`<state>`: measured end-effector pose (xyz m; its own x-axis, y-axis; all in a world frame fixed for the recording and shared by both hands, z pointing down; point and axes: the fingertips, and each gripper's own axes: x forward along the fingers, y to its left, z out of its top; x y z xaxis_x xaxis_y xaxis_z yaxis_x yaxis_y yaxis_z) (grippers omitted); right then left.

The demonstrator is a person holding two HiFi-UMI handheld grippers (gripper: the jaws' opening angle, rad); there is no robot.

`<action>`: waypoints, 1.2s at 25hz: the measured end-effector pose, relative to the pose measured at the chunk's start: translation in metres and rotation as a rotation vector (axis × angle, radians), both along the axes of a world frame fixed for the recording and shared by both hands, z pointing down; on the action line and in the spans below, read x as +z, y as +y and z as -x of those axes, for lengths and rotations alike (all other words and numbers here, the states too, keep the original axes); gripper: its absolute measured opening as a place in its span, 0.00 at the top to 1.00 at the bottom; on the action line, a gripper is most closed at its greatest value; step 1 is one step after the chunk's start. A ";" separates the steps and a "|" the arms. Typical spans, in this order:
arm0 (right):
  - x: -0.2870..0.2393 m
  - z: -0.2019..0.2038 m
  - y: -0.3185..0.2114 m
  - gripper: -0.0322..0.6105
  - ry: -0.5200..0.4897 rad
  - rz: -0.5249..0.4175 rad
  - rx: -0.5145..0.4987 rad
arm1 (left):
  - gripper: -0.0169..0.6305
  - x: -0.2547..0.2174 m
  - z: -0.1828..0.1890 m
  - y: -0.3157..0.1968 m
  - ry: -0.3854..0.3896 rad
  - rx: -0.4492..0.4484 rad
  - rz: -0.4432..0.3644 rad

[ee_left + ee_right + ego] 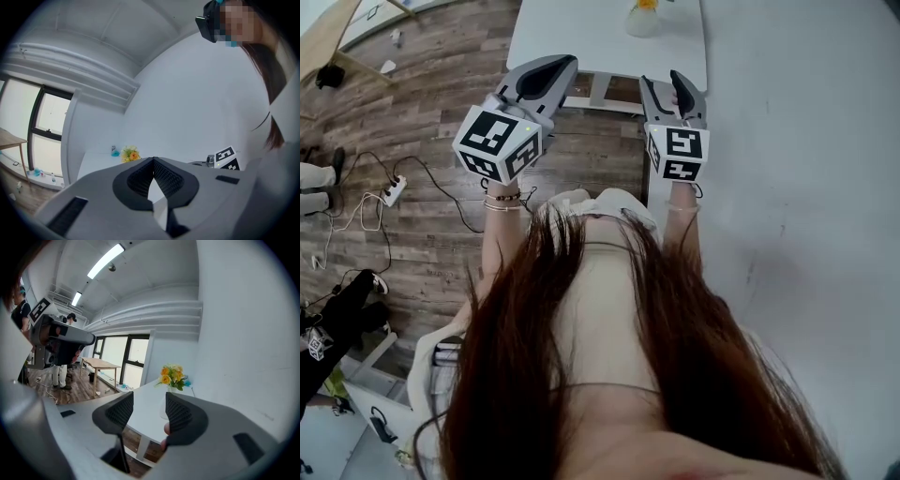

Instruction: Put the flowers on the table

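While both tools are held out in front of the person with nothing in them, the task looks to me hardly begun. The left tool [553, 70] has its jaws brought together at the tips and is empty. The right tool [666, 82] has its jaws standing apart, and only floor and surface show through the gap. Both hang above the wooden floor [441, 141], close to the near edge of the white surface [572, 33].

Well beyond them, towards the far end by the wall, the flowers [171, 373] stand upright in a pale vase [642, 21] already on that surface. They are a small bunch of yellow and orange blooms with green leaves, and a small blue thing [115, 151] sits just beside them.

Whether they belong there or elsewhere I cannot tell. If elsewhere, reaching, gripping and setting down all remain.
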<state>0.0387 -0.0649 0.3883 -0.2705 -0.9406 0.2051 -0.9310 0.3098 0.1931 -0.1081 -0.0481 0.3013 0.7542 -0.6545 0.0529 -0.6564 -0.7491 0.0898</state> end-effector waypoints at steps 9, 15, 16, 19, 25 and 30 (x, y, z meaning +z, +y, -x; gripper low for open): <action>-0.003 -0.013 0.023 0.62 0.007 -0.008 -0.006 | 0.97 0.005 -0.016 0.019 0.015 0.000 0.014; -0.012 -0.016 0.040 0.65 0.023 -0.020 -0.035 | 0.97 0.004 -0.026 0.038 0.019 -0.019 0.020; -0.016 -0.017 0.043 0.67 0.024 -0.025 -0.039 | 0.97 0.002 -0.027 0.041 0.020 -0.021 0.020; -0.027 -0.018 0.050 0.70 0.023 -0.043 -0.055 | 0.97 -0.002 -0.032 0.047 0.028 -0.025 0.014; -0.041 -0.024 0.065 0.71 0.013 -0.066 -0.085 | 0.97 -0.003 -0.049 0.056 0.028 -0.029 0.017; -0.056 -0.032 0.075 0.74 -0.002 -0.086 -0.090 | 0.97 -0.007 -0.060 0.059 0.025 -0.024 0.018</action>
